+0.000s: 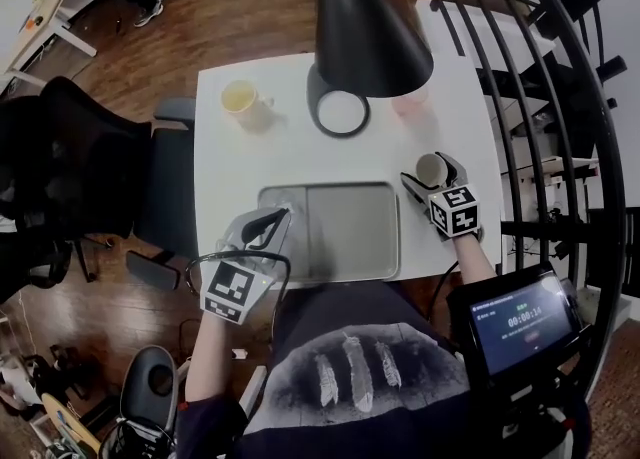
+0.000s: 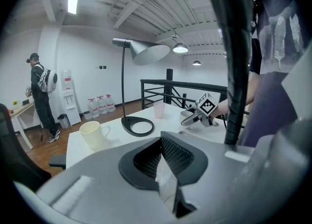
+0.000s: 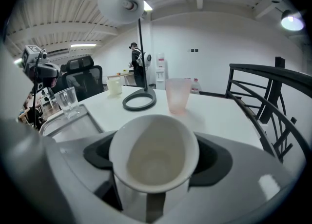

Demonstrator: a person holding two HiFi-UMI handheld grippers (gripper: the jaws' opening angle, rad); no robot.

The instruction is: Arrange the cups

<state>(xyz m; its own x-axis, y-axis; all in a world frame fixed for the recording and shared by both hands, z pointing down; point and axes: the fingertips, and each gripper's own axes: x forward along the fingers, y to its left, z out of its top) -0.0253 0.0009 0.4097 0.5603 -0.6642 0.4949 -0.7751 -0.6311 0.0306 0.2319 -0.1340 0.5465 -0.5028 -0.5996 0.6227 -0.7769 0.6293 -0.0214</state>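
We clamp our right gripper [image 1: 428,175] on a white cup [image 3: 153,162]. Our left gripper [image 1: 275,219] pinches a clear glass [image 3: 67,102]. The digits on the screen [image 1: 522,321] are unreadable.

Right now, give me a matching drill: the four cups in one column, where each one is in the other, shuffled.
1. clear glass
2. white cup
3. pink cup
4. yellow mug

A. far-left part of the table, alone
B. between the right gripper's jaws
C. at the tray's left end, pinched by the left gripper
D. beside the lamp base

Pairs: 1-C, 2-B, 3-D, 4-A.
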